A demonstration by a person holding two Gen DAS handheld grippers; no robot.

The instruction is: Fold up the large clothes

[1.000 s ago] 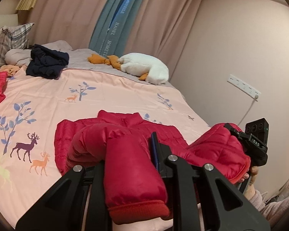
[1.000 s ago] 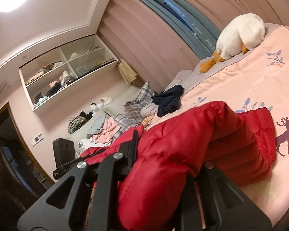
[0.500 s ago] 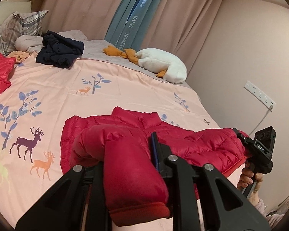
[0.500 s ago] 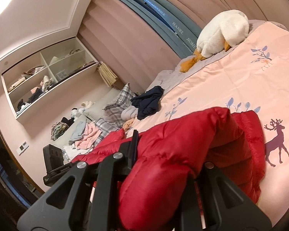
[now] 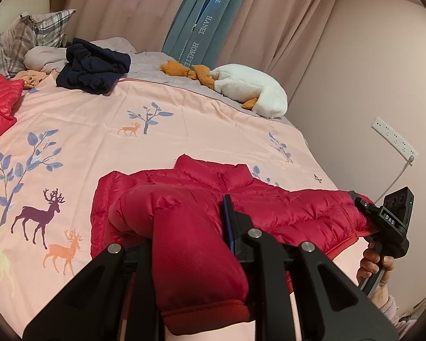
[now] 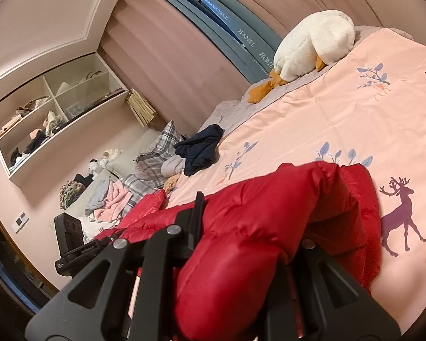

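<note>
The red puffer jacket lies on the pink bed, well apart from the white plush goose. The left tongs clench one sleeve cuff; the right tongs clench the other sleeve.

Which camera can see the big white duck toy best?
The right wrist view shows the white duck toy best: it looks large there, with round body and orange feet plain to see by the curtain. The left wrist view shows it too, lying flat at the bed's far edge, but smaller.
</note>
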